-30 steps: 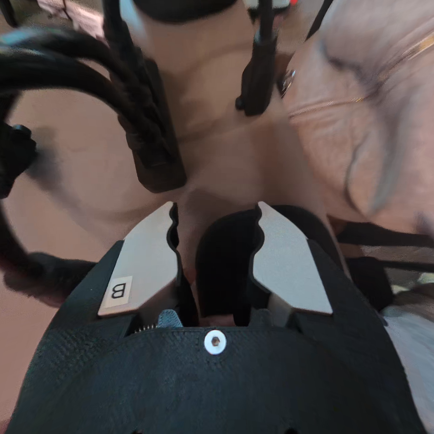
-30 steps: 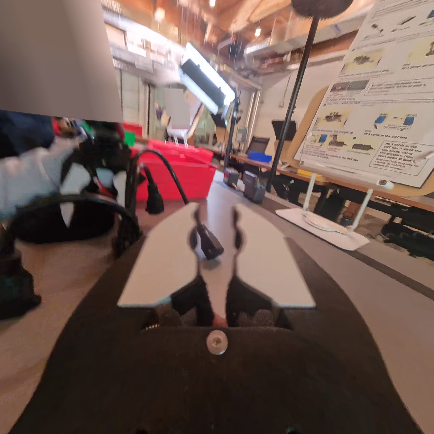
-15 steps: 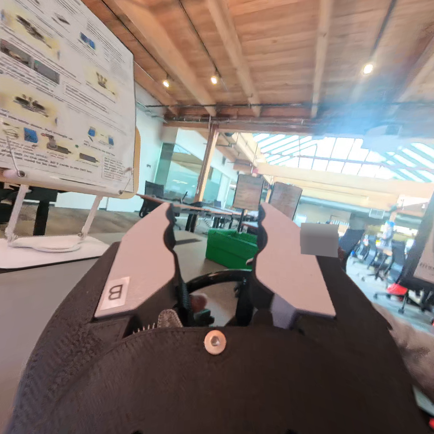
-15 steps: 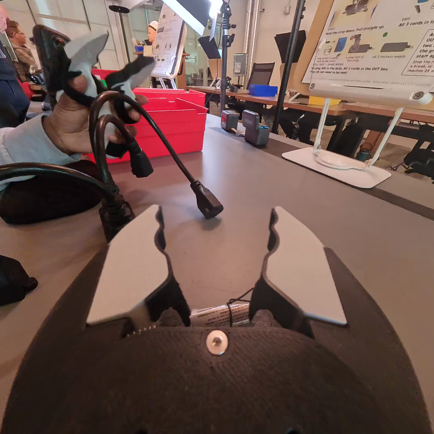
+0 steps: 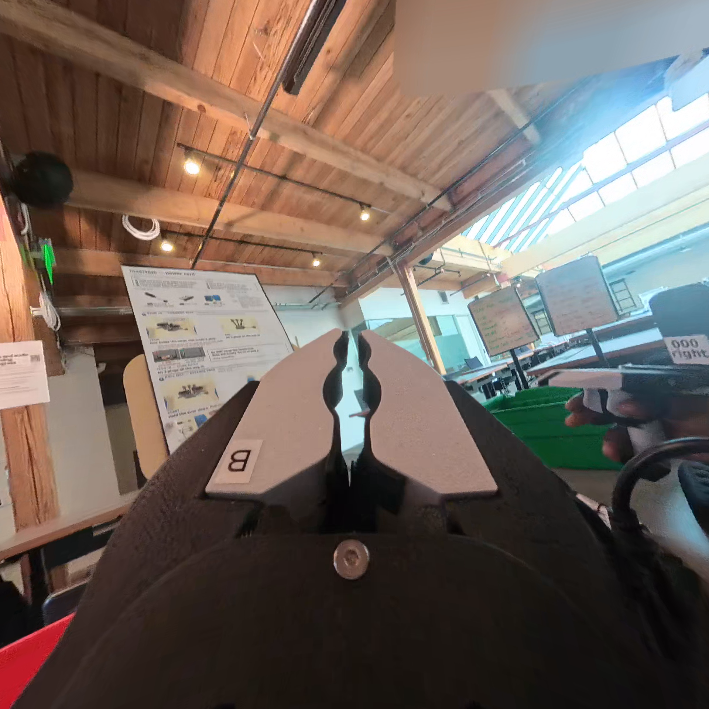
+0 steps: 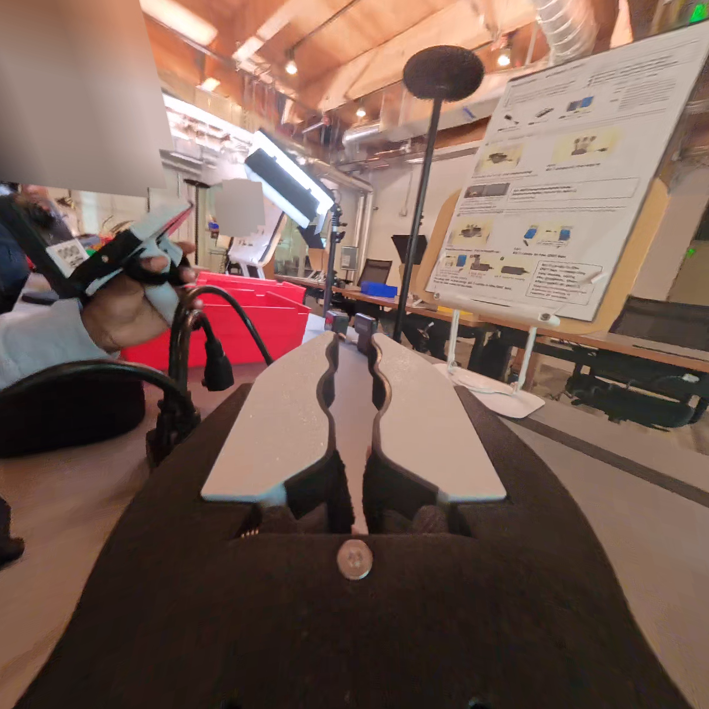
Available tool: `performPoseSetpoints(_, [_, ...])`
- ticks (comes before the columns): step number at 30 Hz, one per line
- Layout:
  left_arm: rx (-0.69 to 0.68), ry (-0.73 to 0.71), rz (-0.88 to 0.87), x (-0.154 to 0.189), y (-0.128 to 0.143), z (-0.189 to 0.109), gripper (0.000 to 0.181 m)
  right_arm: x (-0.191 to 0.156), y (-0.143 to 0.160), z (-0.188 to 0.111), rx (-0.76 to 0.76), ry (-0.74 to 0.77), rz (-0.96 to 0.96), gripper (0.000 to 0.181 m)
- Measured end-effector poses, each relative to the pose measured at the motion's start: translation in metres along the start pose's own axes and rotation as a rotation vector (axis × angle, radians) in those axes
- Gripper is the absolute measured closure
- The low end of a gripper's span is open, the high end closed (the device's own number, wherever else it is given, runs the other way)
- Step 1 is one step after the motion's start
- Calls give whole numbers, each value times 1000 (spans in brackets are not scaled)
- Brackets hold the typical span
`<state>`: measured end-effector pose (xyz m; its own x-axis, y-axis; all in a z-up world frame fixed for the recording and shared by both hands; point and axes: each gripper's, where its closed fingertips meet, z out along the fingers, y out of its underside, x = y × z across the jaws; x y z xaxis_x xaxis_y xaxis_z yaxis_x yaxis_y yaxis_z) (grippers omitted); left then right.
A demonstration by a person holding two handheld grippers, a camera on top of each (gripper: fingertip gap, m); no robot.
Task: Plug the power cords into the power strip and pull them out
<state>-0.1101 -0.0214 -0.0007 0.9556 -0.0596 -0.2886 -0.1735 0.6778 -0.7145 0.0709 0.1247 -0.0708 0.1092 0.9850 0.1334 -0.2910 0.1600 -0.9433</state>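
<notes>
My right gripper (image 6: pixel 353 339) sits low over the grey table (image 6: pixel 614 537), its fingers (image 6: pixel 284 422) drawn almost together with only a thin sliver of table showing between them, nothing held. Just left of it a thick black power cord (image 6: pixel 115 374) arches down to a plug (image 6: pixel 172 422) standing upright near the table; the power strip itself I cannot make out. Beside that, thinner black cords (image 6: pixel 234 303) loop up, one ending in a dangling connector (image 6: pixel 218 368). Above them a hand (image 6: pixel 126 307) grips my left gripper (image 6: pixel 161 226), tilted upward. On the left wrist view that gripper (image 5: pixel 352 337) points toward the wooden ceiling (image 5: pixel 268 115), fingers (image 5: pixel 291 414) nearly closed on empty air. At the right edge there, another hand (image 5: pixel 614 422) holds the right gripper above a black cord loop (image 5: pixel 629 472). Farther out, a red bin (image 6: pixel 249 322) stands behind the cords, a green bin (image 5: pixel 544 426) on the other side, and an instruction board (image 6: pixel 568 184) leans on its white stand (image 6: pixel 498 395).
</notes>
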Motion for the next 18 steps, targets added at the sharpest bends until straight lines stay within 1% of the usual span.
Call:
performPoseSetpoints(1, [-23, 18, 8, 4, 5, 1, 176, 4, 0, -1, 1, 23, 3, 166])
performPoseSetpoints(2, [-46, 36, 16, 8, 10, 3, 175, 8, -1, -2, 9, 43, -4, 162])
performPoseSetpoints(3, [-70, 28, 22, 9, 16, 3, 170, 11, -2, -2, 23, 68, -11, 153])
performPoseSetpoints(4, [-100, -1, 34, 6, 23, 4, 159, 16, -3, -2, 32, 101, -18, 137])
performPoseSetpoints(6, [-165, -74, 60, -5, 35, 4, 121, 24, 0, 0, 16, 160, -48, 89])
performPoseSetpoints(7, [-172, -103, 39, -11, 36, 4, 101, 28, 3, 0, -9, 186, -68, 78])
performPoseSetpoints(8, [-144, -119, -4, -15, 33, 4, 88, 31, 5, 0, -30, 209, -91, 69])
performPoseSetpoints(9, [-102, -122, -67, -18, 27, 4, 88, 33, 5, -1, -44, 229, -122, 69])
performPoseSetpoints(10, [-56, -102, -142, -17, 21, 3, 101, 36, 3, -5, -50, 255, -171, 79])
performPoseSetpoints(11, [-19, -36, -229, -9, 16, 1, 139, 36, 0, -9, -53, 270, -224, 111])
performPoseSetpoints(12, [5, 53, -324, 1, 12, 0, 169, 34, -3, -12, -46, 270, -251, 156])
performPoseSetpoints(13, [-1, 108, -411, 8, 12, 1, 170, 33, -8, -14, -25, 272, -250, 168])
performPoseSetpoints(14, [-21, 132, -451, 12, 15, 1, 170, 33, -11, -15, -6, 281, -239, 164])
performPoseSetpoints(15, [-29, 147, -448, 14, 17, 2, 167, 34, -13, -16, 9, 287, -230, 161])
performPoseSetpoints(16, [-19, 145, -426, 16, 17, 3, 156, 36, -15, -17, 30, 290, -213, 151])
performPoseSetpoints(17, [9, 112, -397, 13, 15, 3, 132, 37, -18, -18, 66, 295, -182, 133])
performPoseSetpoints(18, [64, 72, -349, 8, 8, 3, 113, 39, -23, -19, 106, 294, -135, 106])
